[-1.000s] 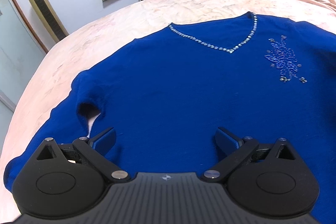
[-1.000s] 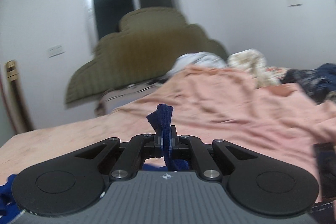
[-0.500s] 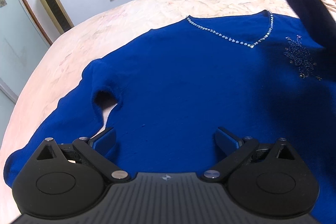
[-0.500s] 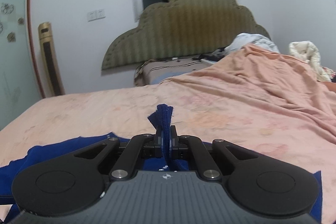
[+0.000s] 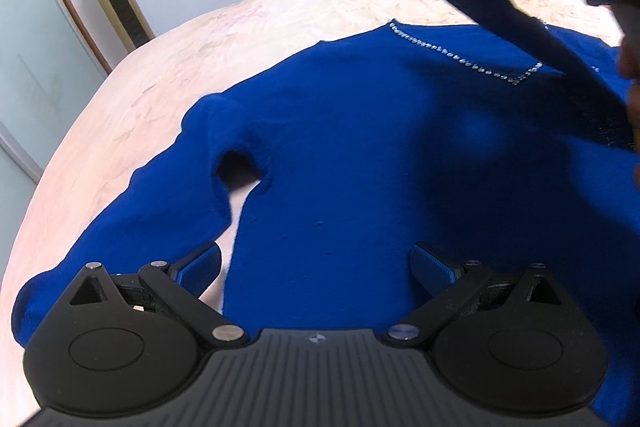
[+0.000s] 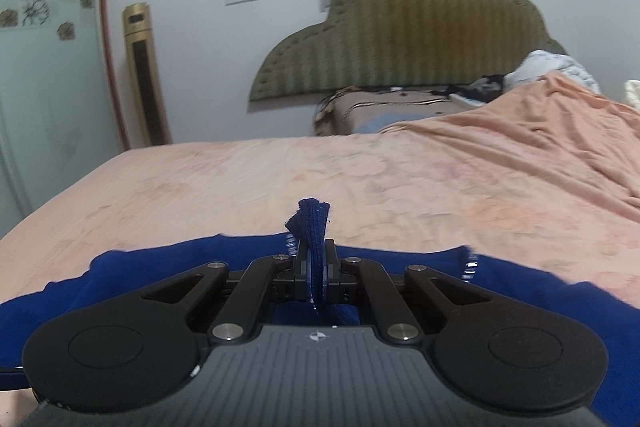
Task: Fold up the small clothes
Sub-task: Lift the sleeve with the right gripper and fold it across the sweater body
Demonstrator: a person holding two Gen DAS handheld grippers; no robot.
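Right wrist: right tongs [image 6: 316, 273] clamp sweater sleeve [image 6: 314, 227] | left tongs [image 5: 316, 269] wide (holding nothing)

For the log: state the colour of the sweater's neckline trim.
Silvery beads on the blue sweater's neckline trim; clearest in left wrist view.

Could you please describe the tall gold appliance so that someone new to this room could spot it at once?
Start at the pink bed and its olive padded headboard. Left of the headboard, against the white wall, stands the gold tower unit. It is the only tall, slim upright column there, with a dark vertical grille down its front.
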